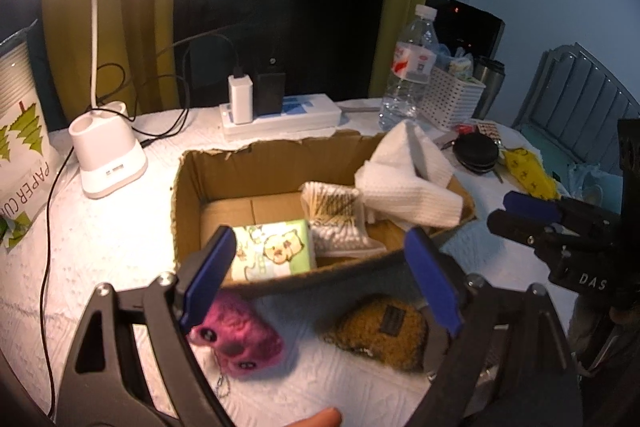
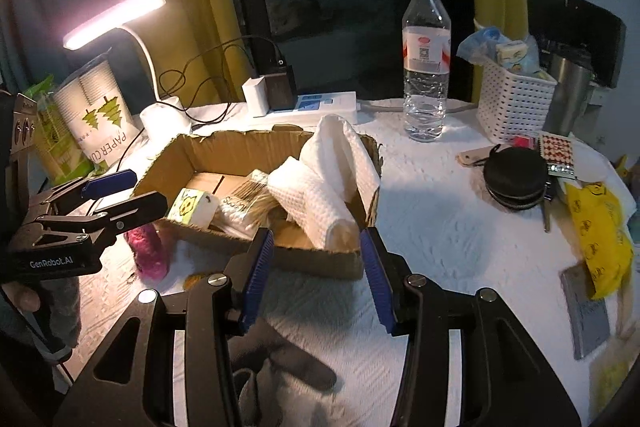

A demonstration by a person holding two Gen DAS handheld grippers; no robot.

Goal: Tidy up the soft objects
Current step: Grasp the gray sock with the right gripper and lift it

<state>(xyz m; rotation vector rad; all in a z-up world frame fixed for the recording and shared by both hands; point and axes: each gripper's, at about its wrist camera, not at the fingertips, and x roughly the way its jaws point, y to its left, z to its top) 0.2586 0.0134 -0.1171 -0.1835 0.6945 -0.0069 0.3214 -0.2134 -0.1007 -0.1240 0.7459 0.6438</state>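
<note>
A: What does the left camera catch that the right one misses?

B: Just in front of the cardboard box [image 1: 276, 187], on the white embossed worktop [image 1: 120, 247], lie a fuzzy pink plush toy [image 1: 236, 339] and a coarse mustard-brown pouch [image 1: 380, 327] with a dark label. The right camera shows only a sliver of the pink toy [image 2: 146, 251] beside the box [image 2: 240, 163].

A: And the other way round?

B: The right camera shows a grey glove [image 2: 280, 379] lying under the right tool [image 2: 316, 279], plus a grey booklet [image 2: 586, 311] and a yellow plastic bag [image 2: 600, 227] at the right.

A: What sits in the box?

B: A soft pale-green pack with a cartoon bear [image 1: 272, 247], a bag of cotton swabs [image 1: 340, 215], and a white waffle-textured towel [image 1: 408, 179] draped over the box's right wall. The box's top edges are torn and ragged.

A: The tools?

B: The left tool [image 1: 320, 267] hangs above the box's near wall with its blue pads spread wide, holding nothing. The right tool is also spread apart and empty, just short of the box's near corner.

A: What else is around?

B: A lit desk lamp [image 1: 108, 163], a power strip [image 1: 280, 115] with chargers, a clear water bottle [image 2: 425, 67], a white lattice basket [image 2: 516, 107], and a round black case [image 2: 514, 179]. The towel hides part of the box floor.
</note>
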